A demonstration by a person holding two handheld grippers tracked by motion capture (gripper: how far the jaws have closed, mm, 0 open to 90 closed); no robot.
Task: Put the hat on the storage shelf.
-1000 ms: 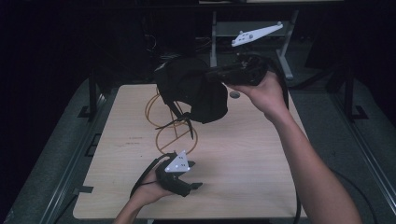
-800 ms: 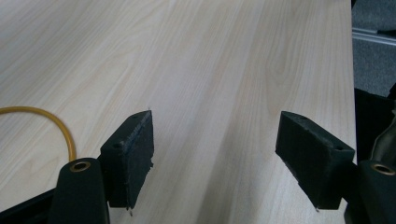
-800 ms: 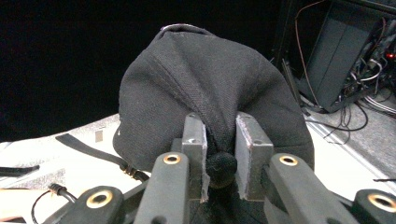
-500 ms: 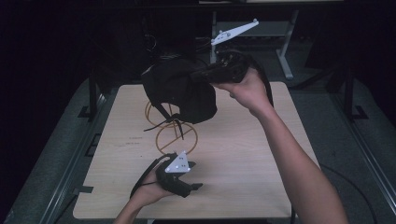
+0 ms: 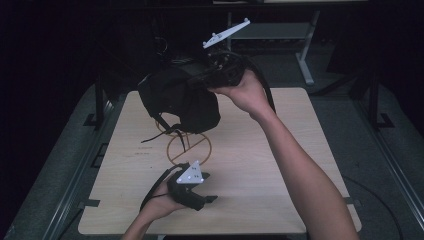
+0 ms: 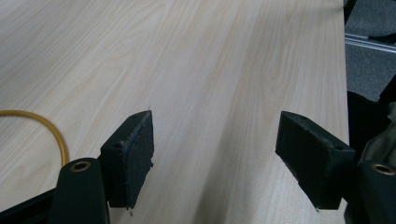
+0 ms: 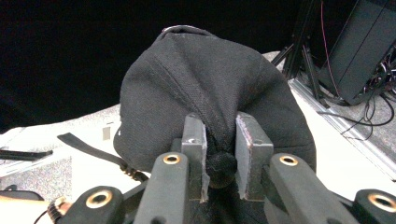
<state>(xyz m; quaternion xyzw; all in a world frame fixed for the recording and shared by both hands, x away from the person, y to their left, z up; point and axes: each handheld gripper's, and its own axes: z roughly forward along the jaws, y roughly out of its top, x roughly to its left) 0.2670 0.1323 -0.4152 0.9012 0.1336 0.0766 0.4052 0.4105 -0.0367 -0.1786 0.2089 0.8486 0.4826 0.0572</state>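
Cap (image 5: 177, 97) hangs in the air, pinched tight at its top button by your right gripper (image 7: 219, 161), just above the yellow wire stand (image 5: 189, 145). So the picking up looks done. Your left gripper (image 6: 215, 154) rests low on the table (image 5: 280, 150), jaws apart, with nothing in them. I think 1 job is left: lower the cap onto the stand and let go.

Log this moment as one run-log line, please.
right gripper: shut on black cap, held above table | left gripper: jaws open, resting on table | gold wire stand: bare
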